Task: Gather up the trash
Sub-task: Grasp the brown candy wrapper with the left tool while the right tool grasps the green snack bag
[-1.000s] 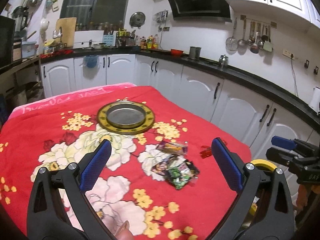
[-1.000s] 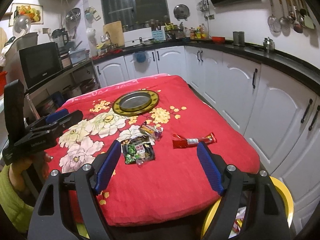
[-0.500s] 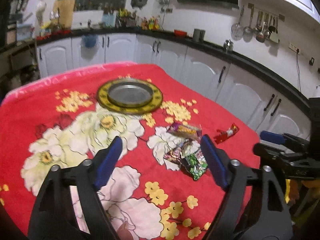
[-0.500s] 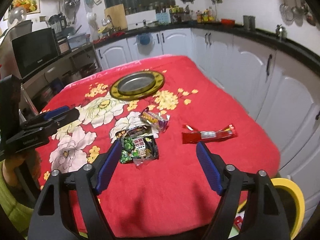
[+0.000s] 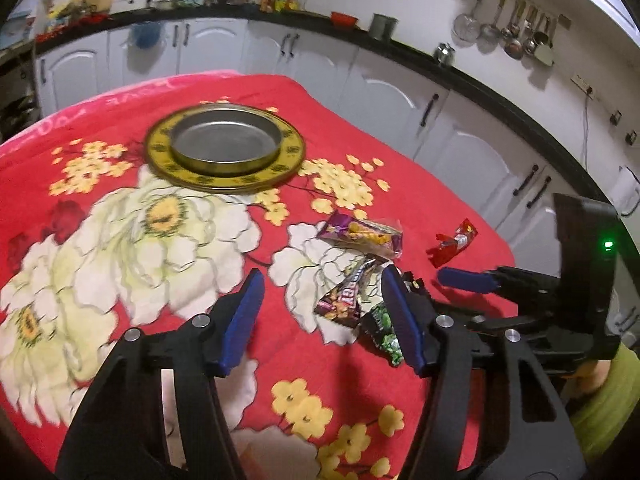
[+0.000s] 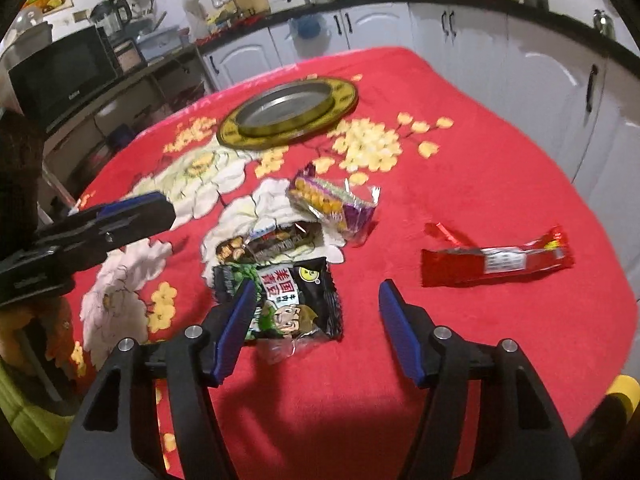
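I have both grippers spread and holding nothing. My right gripper [image 6: 314,320] sits low in the frame over the black-and-green wrapper [image 6: 288,300], which lies on the red cloth [image 6: 460,184] at the centre, touching the brown wrapper [image 6: 268,244] above it. The red wrapper [image 6: 496,260] lies apart at right. I judge I should lower until both pads straddle a wrapper edge, then pinch only that one. My left gripper [image 5: 320,316] waits nearby.
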A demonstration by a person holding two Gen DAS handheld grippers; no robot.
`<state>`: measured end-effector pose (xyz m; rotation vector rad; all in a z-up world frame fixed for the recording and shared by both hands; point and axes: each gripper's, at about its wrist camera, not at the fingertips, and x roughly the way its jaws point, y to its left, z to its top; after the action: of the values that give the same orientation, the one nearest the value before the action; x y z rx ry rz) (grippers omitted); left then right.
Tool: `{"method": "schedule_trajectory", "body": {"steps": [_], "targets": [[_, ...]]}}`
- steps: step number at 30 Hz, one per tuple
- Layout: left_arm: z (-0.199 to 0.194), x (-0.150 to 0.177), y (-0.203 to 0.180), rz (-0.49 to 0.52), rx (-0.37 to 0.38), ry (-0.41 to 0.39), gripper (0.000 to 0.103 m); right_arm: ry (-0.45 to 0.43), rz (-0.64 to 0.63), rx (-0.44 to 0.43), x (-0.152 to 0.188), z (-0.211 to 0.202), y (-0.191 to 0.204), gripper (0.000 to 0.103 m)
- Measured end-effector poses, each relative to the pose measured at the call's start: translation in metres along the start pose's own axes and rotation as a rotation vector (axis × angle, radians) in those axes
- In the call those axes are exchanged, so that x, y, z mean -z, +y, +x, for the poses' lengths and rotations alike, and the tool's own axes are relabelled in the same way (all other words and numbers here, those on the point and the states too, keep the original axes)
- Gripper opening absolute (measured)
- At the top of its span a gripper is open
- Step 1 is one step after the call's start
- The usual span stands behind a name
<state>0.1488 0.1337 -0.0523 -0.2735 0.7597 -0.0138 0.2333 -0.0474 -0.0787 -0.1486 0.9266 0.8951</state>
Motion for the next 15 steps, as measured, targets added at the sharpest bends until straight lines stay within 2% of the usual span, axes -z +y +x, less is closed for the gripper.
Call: {"method": "schedule_trajectory", "body": {"steps": [3, 4, 5, 8, 10, 11, 15], "targets": [[0.013, -0.003, -0.006, 0.022, 0.036, 0.032, 0.053, 0.03, -0.012, -0.012, 0.003, 0.011, 0.001, 0.056], [0.017, -0.004, -0.007, 0.025, 0.043, 0.045, 0.052, 0.022, -0.024, -0.012, 0.005, 0.011, 0.002, 0.051], [0.023, -0.005, -0.009, 0.027, 0.051, 0.059, 0.049, 0.022, -0.039, -0.019, 0.007, 0.01, 0.004, 0.042], [0.034, -0.006, -0.01, 0.029, 0.064, 0.079, 0.046, 0.026, -0.057, -0.009, 0.012, 0.006, 0.008, 0.024], [0.041, -0.007, -0.01, 0.011, 0.088, 0.094, 0.041, 0.026, -0.076, -0.009, 0.016, 0.001, 0.01, 0.019], [0.044, -0.008, -0.01, 0.008, 0.094, 0.102, 0.039, 0.03, -0.086, -0.001, 0.019, -0.001, 0.011, 0.006], [0.051, -0.007, -0.014, 0.02, 0.132, 0.131, 0.039, 0.044, -0.08, 0.017, 0.03, -0.01, 0.008, 0.005]]}}
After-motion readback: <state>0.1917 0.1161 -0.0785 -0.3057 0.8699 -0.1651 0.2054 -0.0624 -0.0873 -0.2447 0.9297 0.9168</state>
